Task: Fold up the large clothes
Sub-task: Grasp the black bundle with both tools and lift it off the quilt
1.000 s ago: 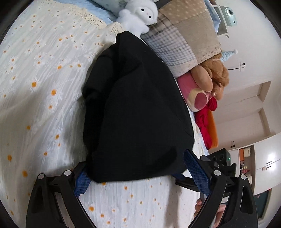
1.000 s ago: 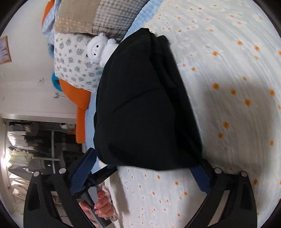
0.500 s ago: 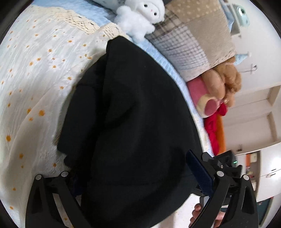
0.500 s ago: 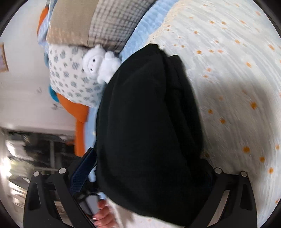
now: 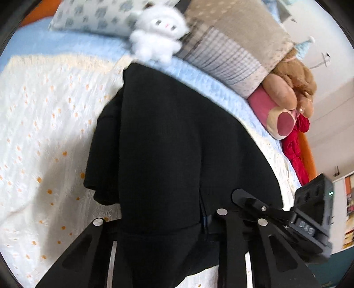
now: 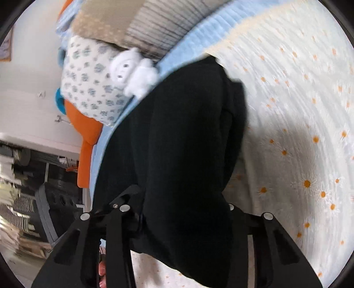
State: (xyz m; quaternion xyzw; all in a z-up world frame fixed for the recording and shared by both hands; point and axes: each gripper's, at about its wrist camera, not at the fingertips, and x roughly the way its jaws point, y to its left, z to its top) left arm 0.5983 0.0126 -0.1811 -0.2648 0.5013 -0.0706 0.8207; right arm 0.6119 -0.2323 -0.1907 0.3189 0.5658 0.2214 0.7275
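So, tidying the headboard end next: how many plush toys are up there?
2 visible: white plush beside the floral pillow, brown plush under the patchwork pillow. More may be hidden.

both hand-held grippers (image 5: 163,223) closed on black garment (image 5: 177,144), hem lifted

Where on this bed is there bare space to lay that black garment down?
Free: the daisy bedspread beside the black garment, also wide open in the right view. Crowded: the head end, with the white plush, patchwork pillow and brown bear.

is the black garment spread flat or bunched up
Bunched: the black garment hangs in draped folds, its near edge lifted off the daisy bedspread.
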